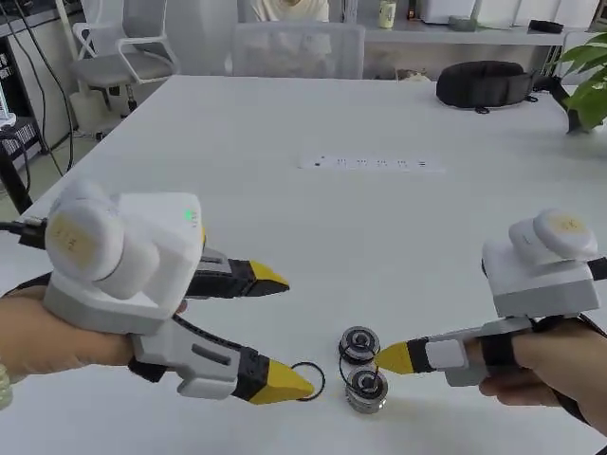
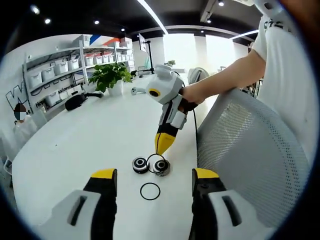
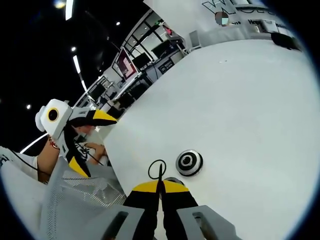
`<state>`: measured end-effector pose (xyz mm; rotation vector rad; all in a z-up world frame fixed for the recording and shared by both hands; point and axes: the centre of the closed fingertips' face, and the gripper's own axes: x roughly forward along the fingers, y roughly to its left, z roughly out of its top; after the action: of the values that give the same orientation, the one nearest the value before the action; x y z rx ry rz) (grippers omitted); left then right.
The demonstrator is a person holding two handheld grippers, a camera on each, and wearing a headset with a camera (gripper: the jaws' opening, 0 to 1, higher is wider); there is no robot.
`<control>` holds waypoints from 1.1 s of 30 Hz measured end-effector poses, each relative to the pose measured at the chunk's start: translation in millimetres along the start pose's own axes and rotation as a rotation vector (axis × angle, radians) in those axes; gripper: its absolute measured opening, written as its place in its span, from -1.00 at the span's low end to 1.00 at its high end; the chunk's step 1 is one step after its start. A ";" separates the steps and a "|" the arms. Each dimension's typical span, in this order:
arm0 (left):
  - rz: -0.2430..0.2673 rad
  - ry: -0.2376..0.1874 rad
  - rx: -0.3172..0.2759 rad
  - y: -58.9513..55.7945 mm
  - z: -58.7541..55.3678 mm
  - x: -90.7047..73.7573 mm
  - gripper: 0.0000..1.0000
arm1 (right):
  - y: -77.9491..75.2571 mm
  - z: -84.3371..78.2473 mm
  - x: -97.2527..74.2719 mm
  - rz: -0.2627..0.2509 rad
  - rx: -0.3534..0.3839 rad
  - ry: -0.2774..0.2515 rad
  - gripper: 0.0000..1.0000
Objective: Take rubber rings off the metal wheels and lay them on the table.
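Nearest, left claw gapes wide, empty; right claw seemingly pinches a rubber ring.

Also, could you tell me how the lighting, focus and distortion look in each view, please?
Head view: soft, even light, faint shadows under the wheels, all sharp. Left gripper view: strong fisheye bend, windows blow out behind the right gripper, loose ring crisp. Right gripper view: rolled, dark ceiling, bright table, pinched ring clear.

A long white table is stretching toward a grey office chair. A potted plant is leaning in at the far corner. Ceiling light strips are glowing above shelves carrying white bins.
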<state>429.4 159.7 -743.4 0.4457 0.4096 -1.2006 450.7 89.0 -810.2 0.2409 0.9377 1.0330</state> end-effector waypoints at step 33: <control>0.204 -0.065 -0.190 -8.9 -37.5 -61.9 0.36 | 12.8 3.0 0.4 0.038 -0.007 -0.014 -1.00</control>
<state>399.2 226.1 -743.4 0.2757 0.4078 -0.9659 445.0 96.8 -801.2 0.2606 0.9195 1.0680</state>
